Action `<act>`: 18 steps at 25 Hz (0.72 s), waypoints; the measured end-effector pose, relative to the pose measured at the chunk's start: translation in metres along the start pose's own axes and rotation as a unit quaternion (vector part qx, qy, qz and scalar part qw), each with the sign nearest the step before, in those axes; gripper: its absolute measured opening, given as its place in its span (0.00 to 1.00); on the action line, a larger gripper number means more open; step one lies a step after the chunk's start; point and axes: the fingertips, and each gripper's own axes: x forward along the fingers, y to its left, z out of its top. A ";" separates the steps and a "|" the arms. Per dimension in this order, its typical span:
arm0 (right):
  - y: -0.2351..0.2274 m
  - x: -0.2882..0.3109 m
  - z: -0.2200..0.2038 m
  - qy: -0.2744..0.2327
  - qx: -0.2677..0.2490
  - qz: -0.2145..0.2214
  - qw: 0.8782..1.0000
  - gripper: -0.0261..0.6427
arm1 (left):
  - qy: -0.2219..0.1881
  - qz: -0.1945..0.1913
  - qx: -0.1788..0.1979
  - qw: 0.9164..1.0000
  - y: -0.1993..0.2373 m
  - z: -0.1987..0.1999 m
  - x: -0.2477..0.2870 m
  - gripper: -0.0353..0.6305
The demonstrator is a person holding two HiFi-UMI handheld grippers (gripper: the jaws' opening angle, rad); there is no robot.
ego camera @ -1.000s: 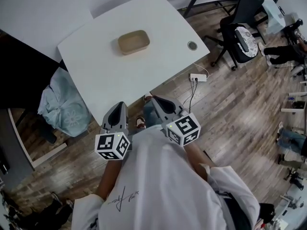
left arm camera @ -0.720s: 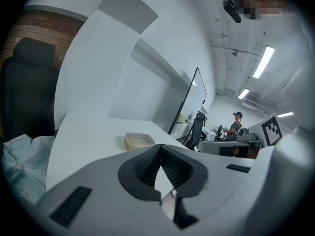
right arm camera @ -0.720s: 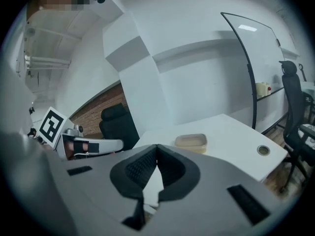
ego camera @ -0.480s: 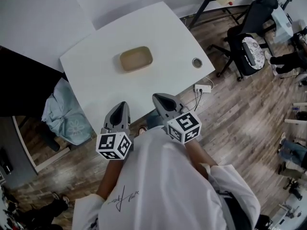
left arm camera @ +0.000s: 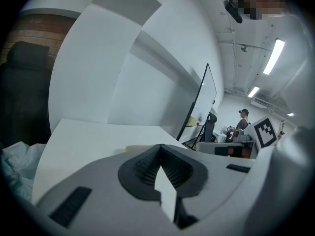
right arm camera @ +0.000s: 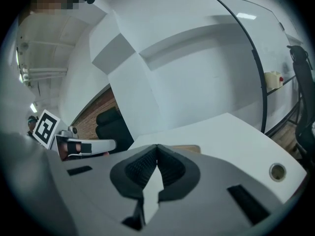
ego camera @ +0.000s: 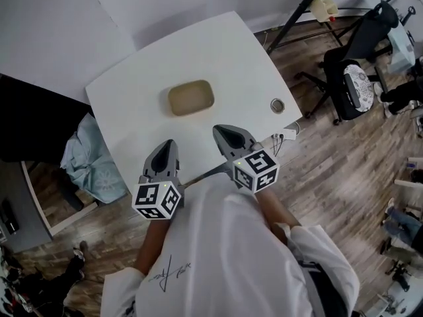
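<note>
Though closed, two grippers [ego camera: 165, 145] [ego camera: 223, 131] near one tray [ego camera: 190, 98].

- The dish [ego camera: 190, 98] is a small tan box shape with round corners and a low wall all the way around.
- Its top is open, and the inside is the same plain tan colour.
- It sits flat and right side up on the white table [ego camera: 231, 51], close to the middle.
- Its long side runs left to right.
- In the left gripper view only its top edge [left arm camera: 135, 148] peeks out, and the same in the right gripper view [right arm camera: 186, 148].
</note>
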 end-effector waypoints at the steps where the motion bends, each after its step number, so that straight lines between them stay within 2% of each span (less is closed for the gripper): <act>1: -0.004 0.003 0.001 0.002 0.001 0.003 1.000 0.06 | -0.001 0.004 -0.001 1.000 0.001 0.001 0.004 0.06; 10: -0.039 0.027 0.007 0.021 0.015 0.036 0.999 0.06 | -0.010 0.039 -0.015 0.999 0.002 0.008 0.036 0.06; 18: -0.055 0.040 -0.007 0.047 0.027 0.058 0.997 0.06 | -0.007 0.056 -0.026 0.998 0.003 0.001 0.048 0.06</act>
